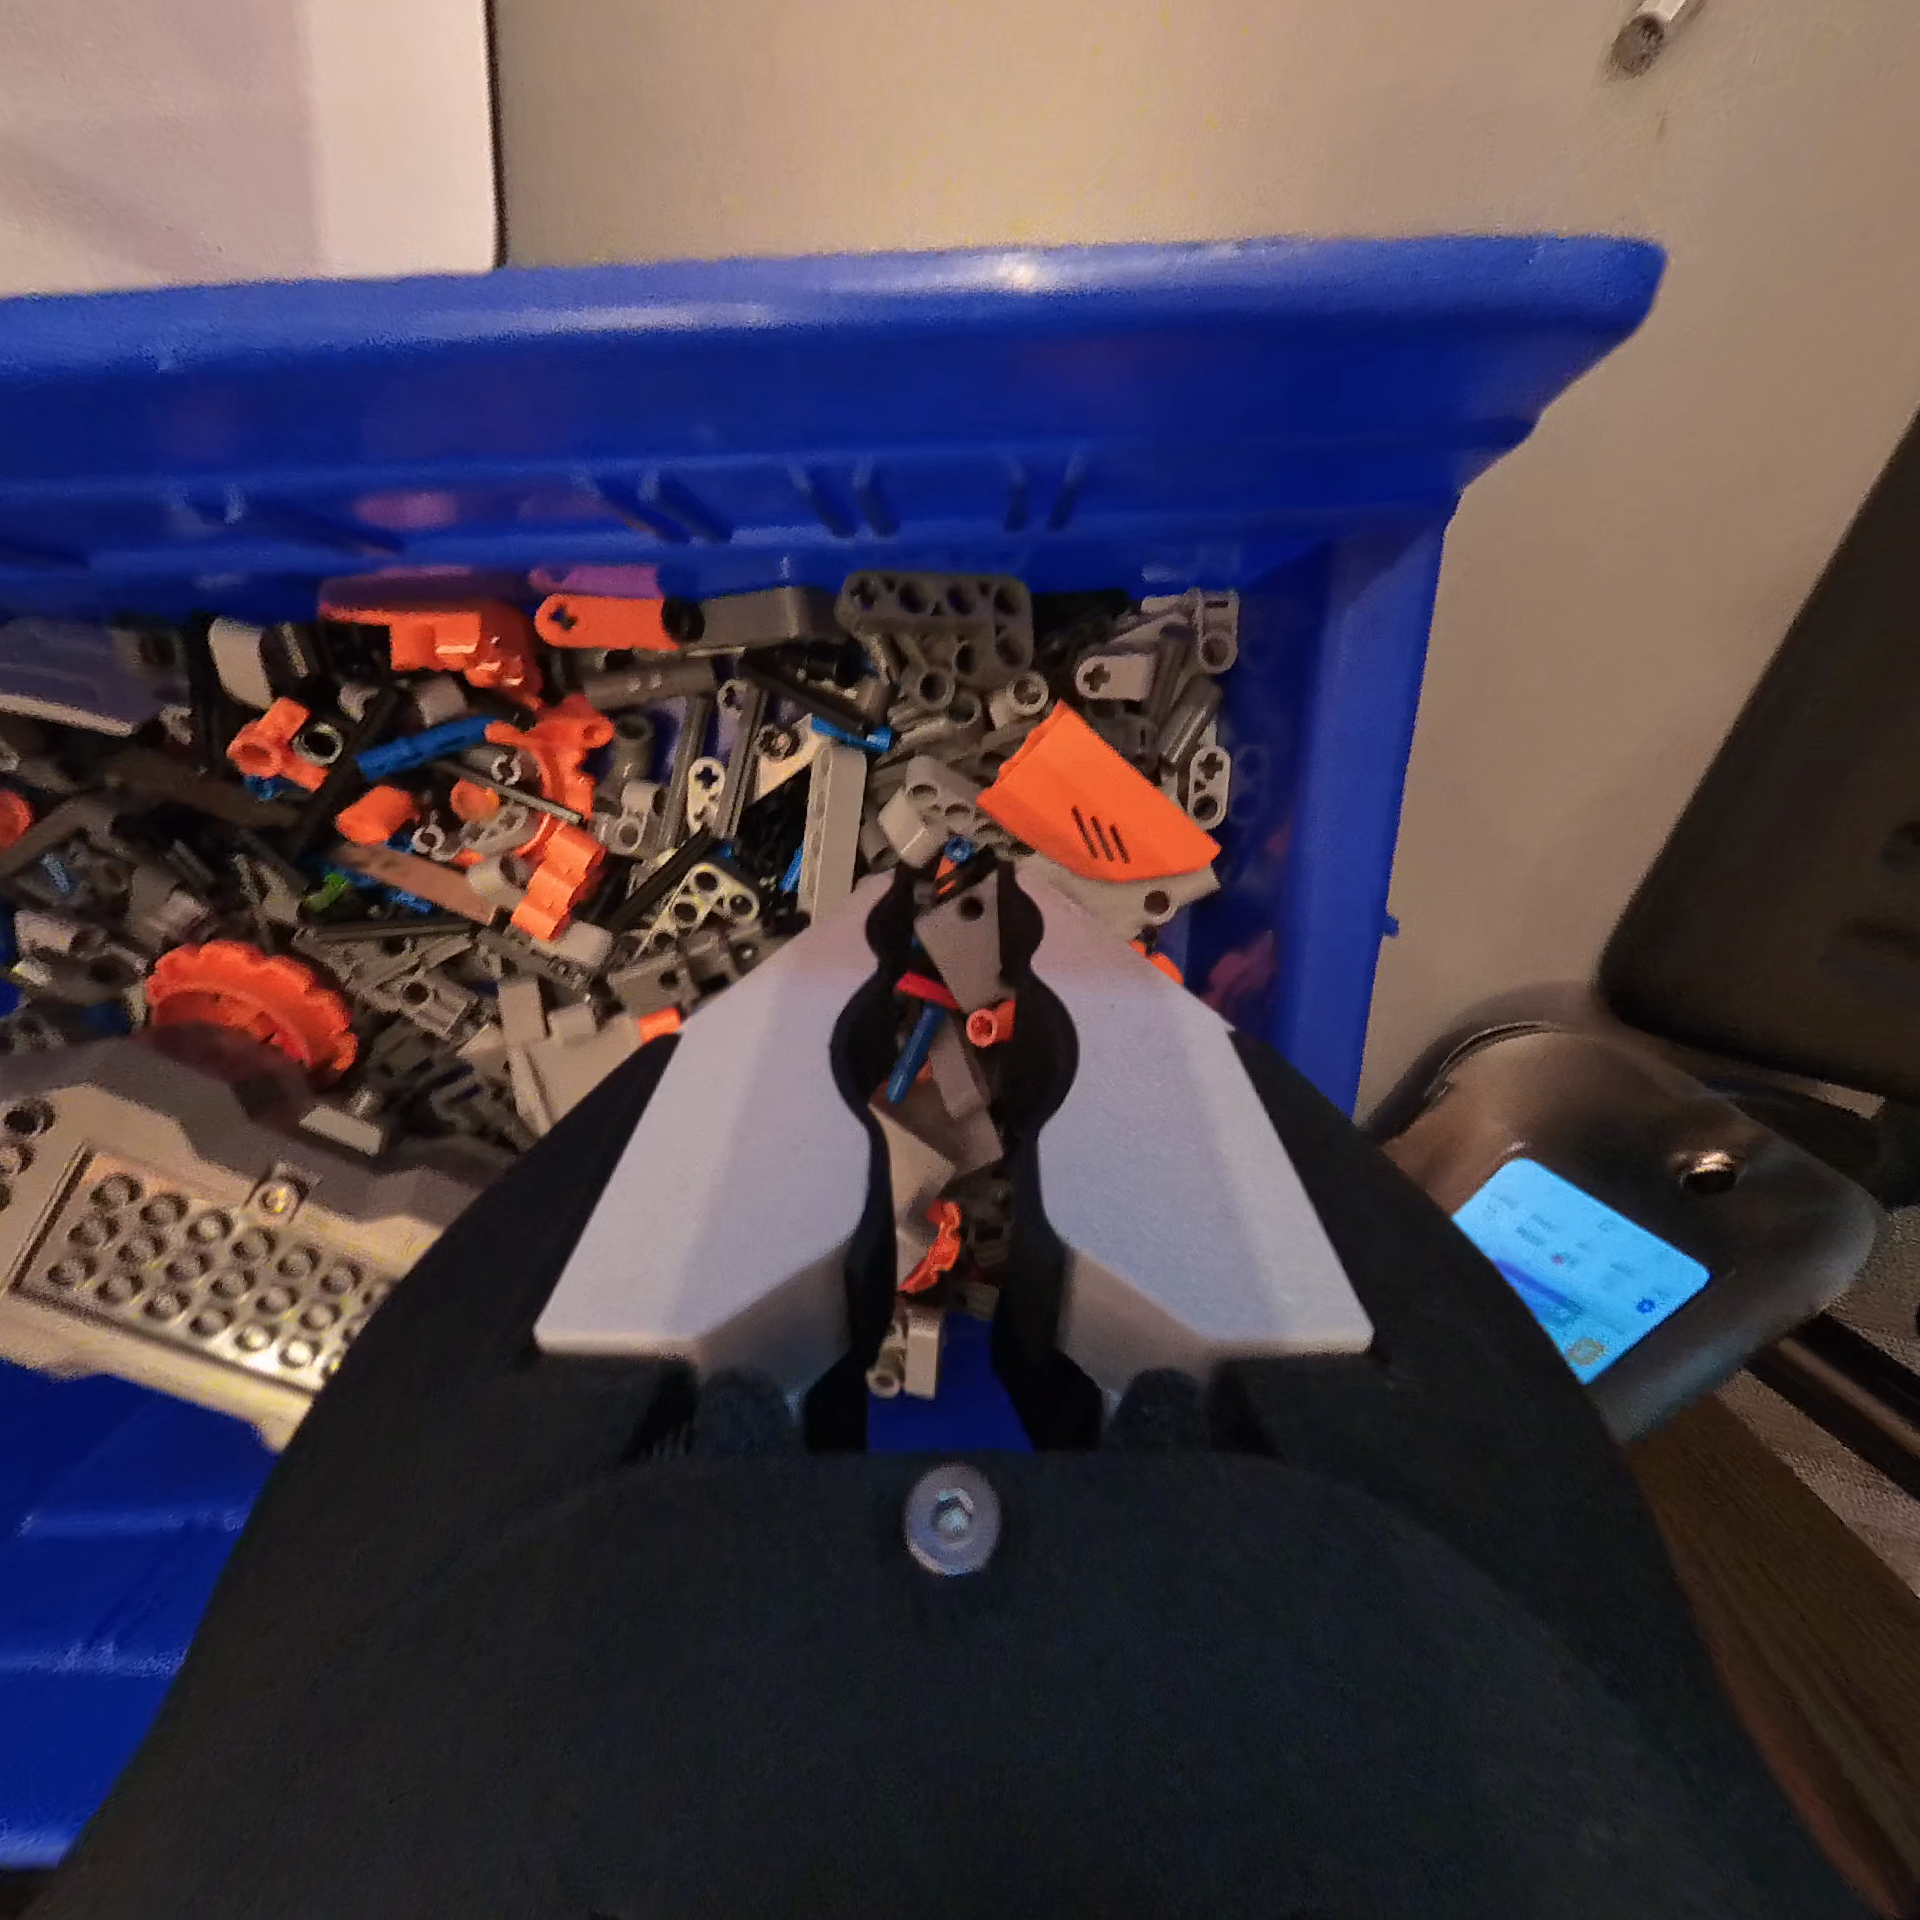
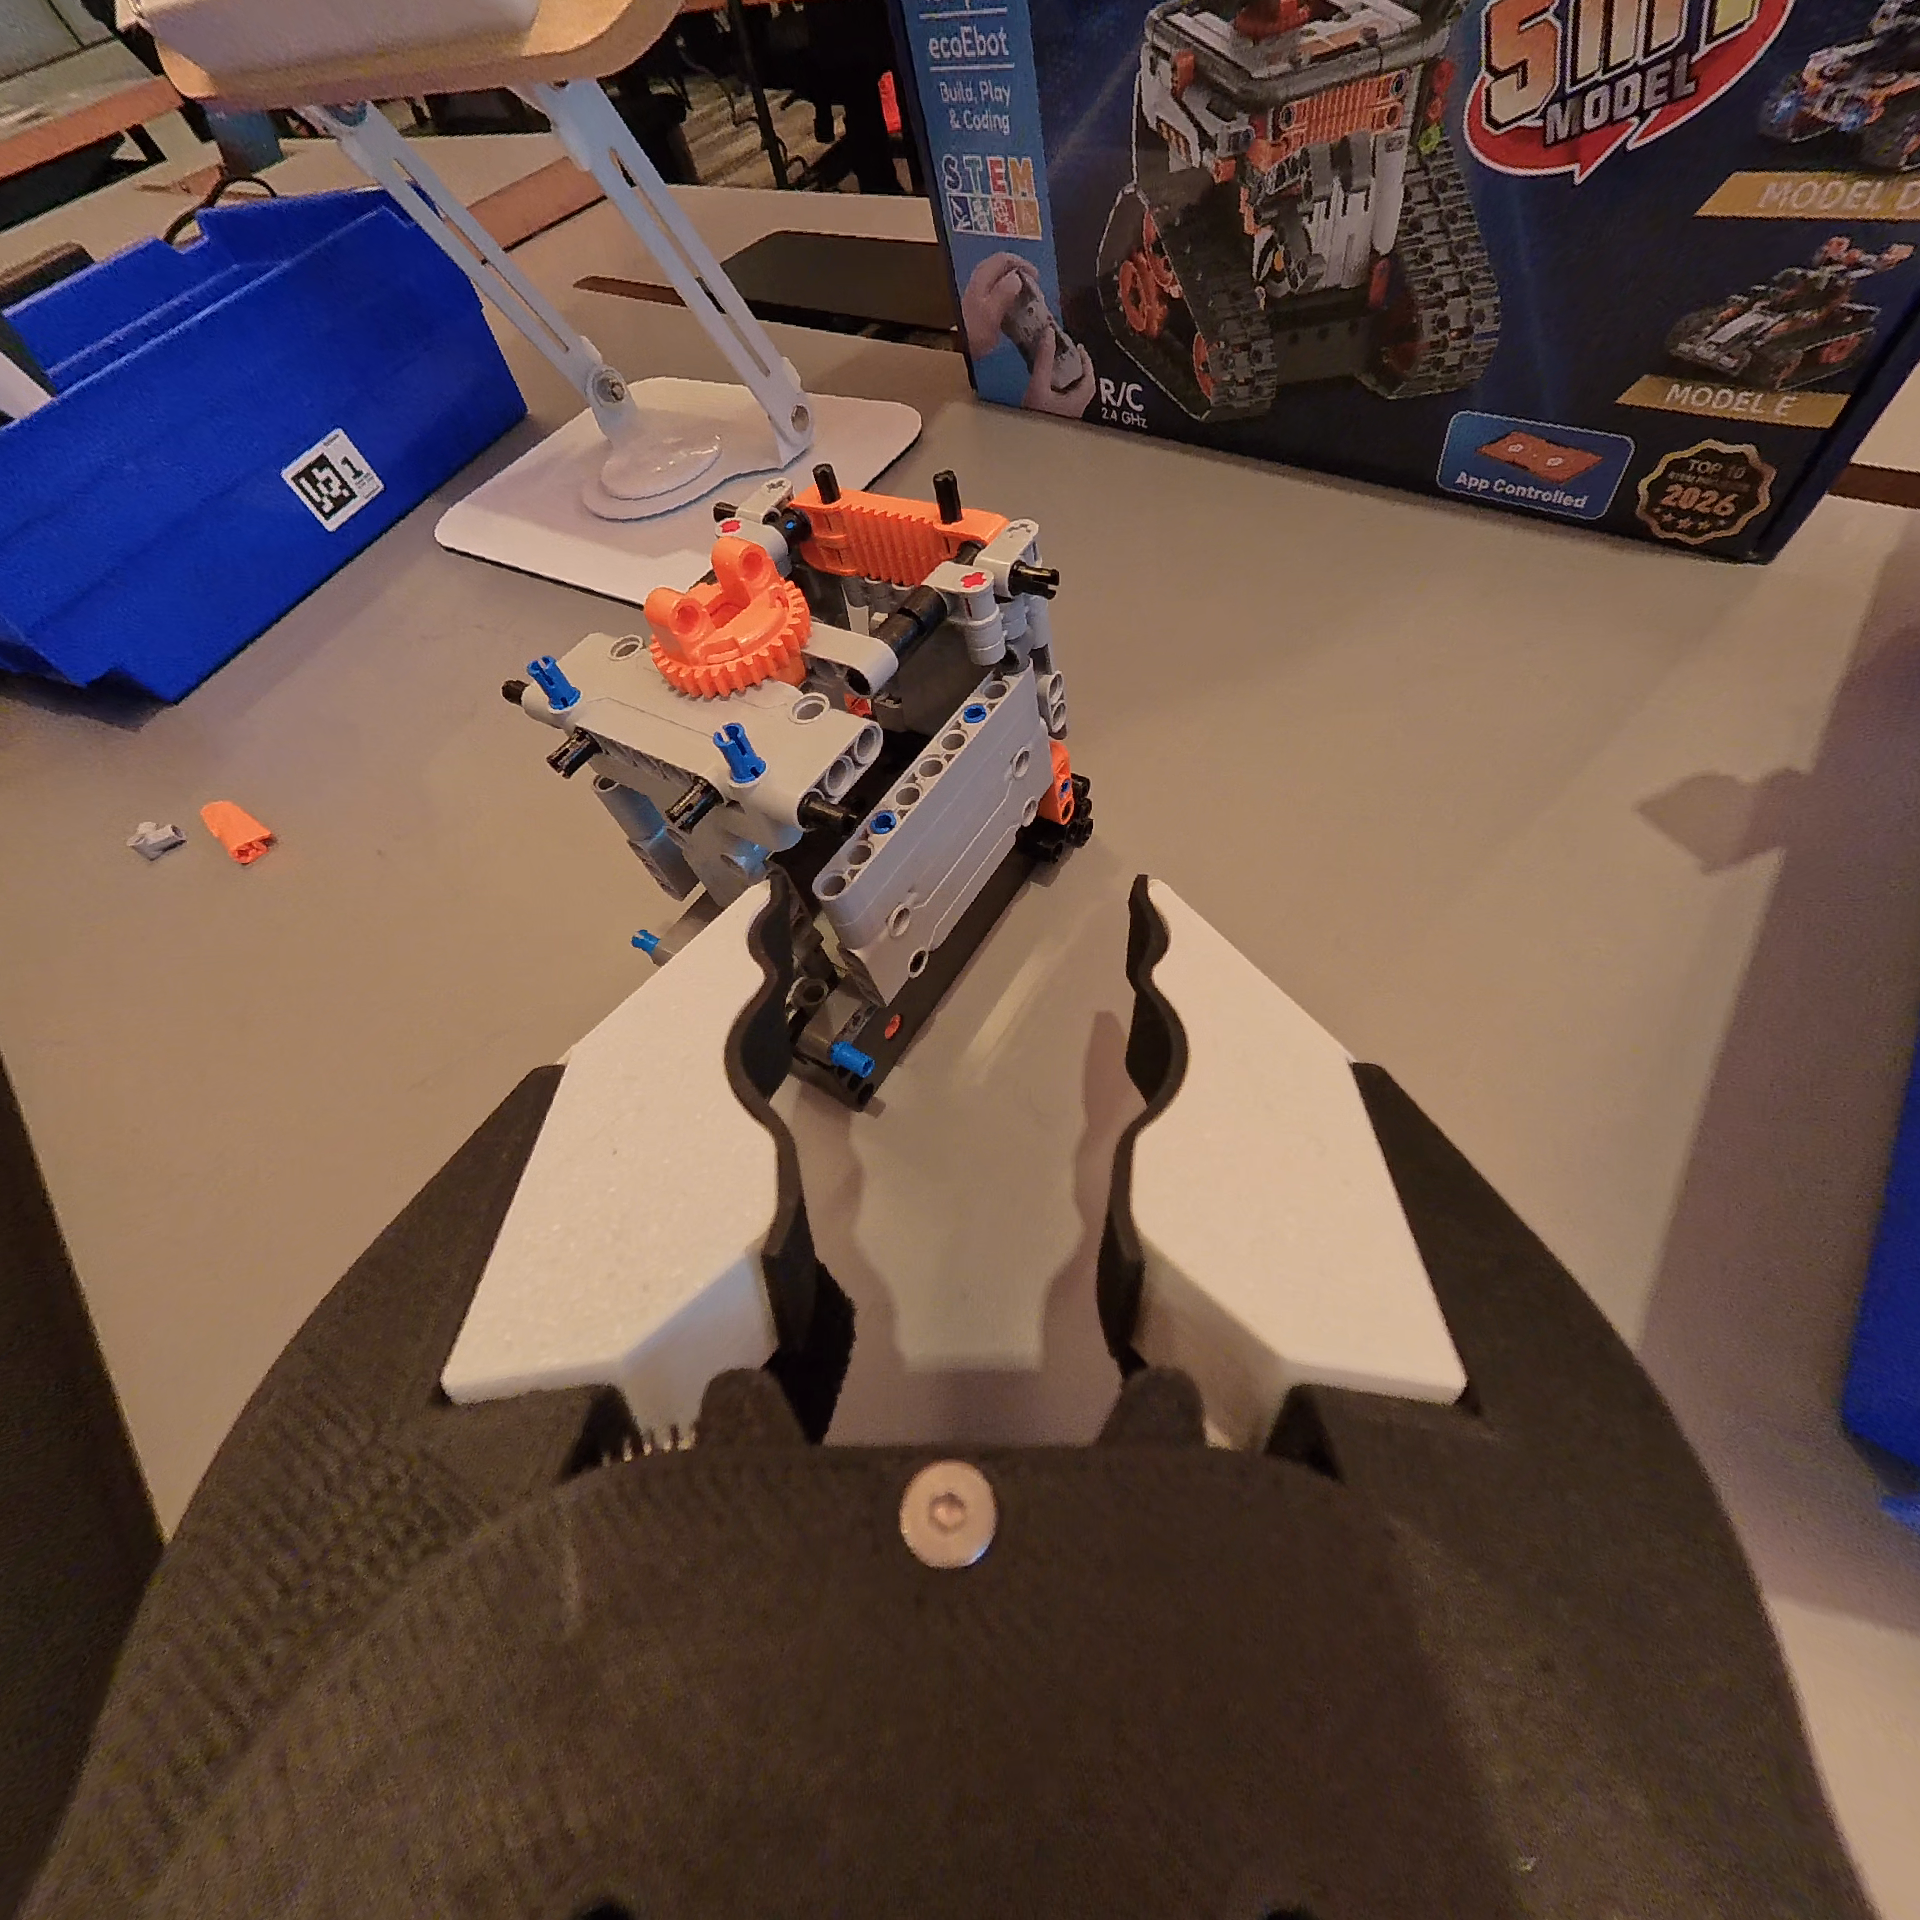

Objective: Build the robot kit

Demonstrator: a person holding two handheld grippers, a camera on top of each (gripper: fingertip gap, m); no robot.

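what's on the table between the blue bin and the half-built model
In the right wrist view, two loose pieces lie there: a small grey piece and an orange piece. Otherwise bare table.

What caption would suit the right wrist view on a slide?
Open right gripper on a grey table, its left finger beside a partly built brick model.

Plain beige wall (image 1: 1143, 125) at 12 o'clock; grey worktop (image 2: 1403, 727) under warm indoor light; dim desks (image 2: 94, 114) toward 11 o'clock.
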